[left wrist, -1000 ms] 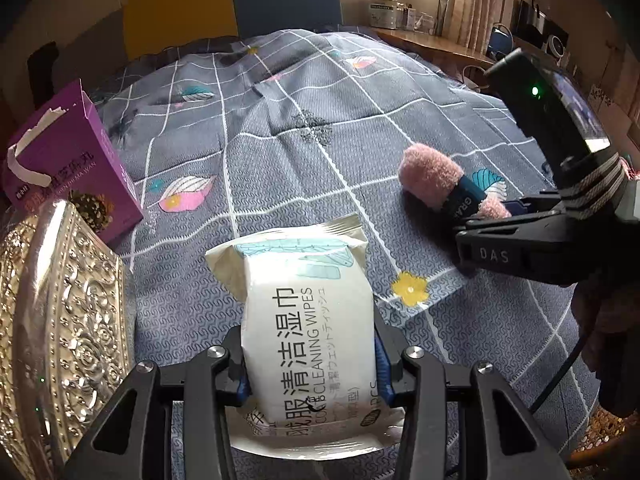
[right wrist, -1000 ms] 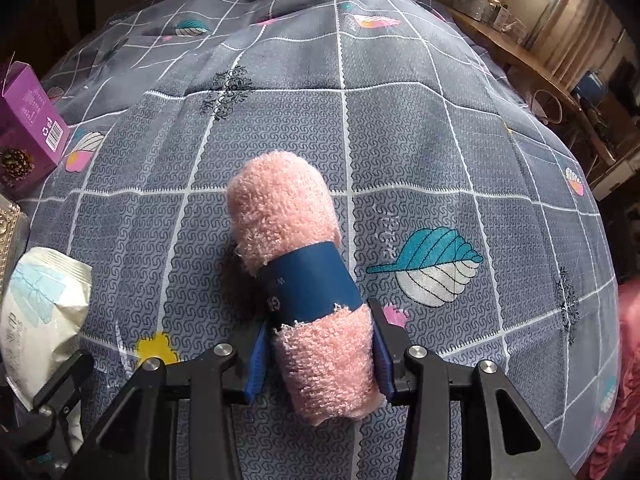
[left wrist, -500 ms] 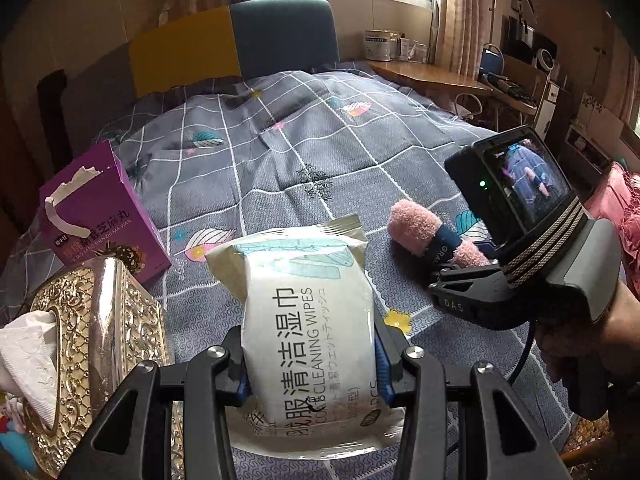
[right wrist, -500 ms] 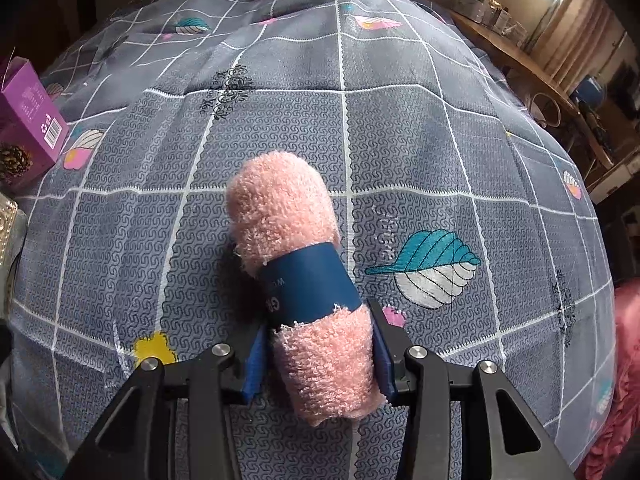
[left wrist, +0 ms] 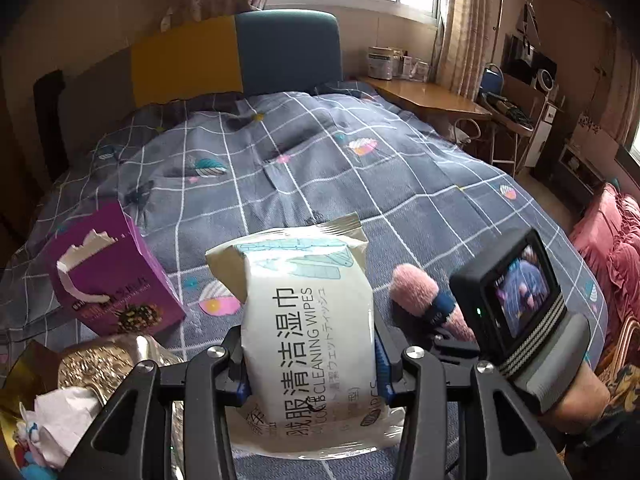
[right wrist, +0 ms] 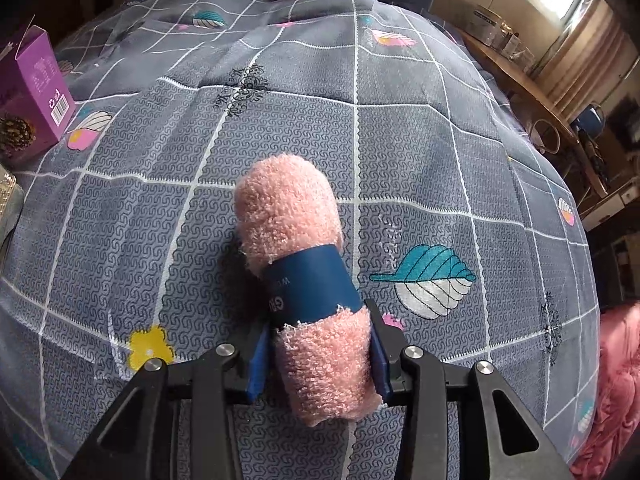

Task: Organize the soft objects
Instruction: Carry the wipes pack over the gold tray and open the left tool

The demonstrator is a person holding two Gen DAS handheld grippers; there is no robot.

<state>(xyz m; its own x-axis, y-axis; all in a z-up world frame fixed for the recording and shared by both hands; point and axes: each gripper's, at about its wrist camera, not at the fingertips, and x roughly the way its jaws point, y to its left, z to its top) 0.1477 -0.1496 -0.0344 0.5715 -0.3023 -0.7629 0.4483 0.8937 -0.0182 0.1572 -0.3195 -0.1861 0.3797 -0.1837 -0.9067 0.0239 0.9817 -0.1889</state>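
While the left gripper (left wrist: 310, 364) clamps a white pack of cleaning wipes (left wrist: 308, 320) between its blue pads, at about half its span, the pack stands upright above the grey checked bedspread (left wrist: 320, 176), clear of the cloth. The right gripper (right wrist: 318, 350) sits low over the bedspread with a rolled pink towel (right wrist: 296, 264) between its pads; its jaws are closing, and both pads already touch the towel's near end. A dark blue paper band (right wrist: 312, 284) wraps the roll's middle, and the far end lies on the fabric, pointing away from the gripper. In the left wrist view the towel shows just right of the wipes pack, beside the right gripper's camera body (left wrist: 516, 292).

At the left edge of the bed stands a purple carton (left wrist: 112, 276) with its top torn open; what it holds cannot be seen. Just in front of it, at the lower left, is an embossed gold tissue box (left wrist: 100, 364) with white tissue (left wrist: 64, 420) spilling from its opening. Some small coloured bits lie below the tissue, too cramped to tell. A pink quilt (left wrist: 612, 240) lies beyond the bed's right side.
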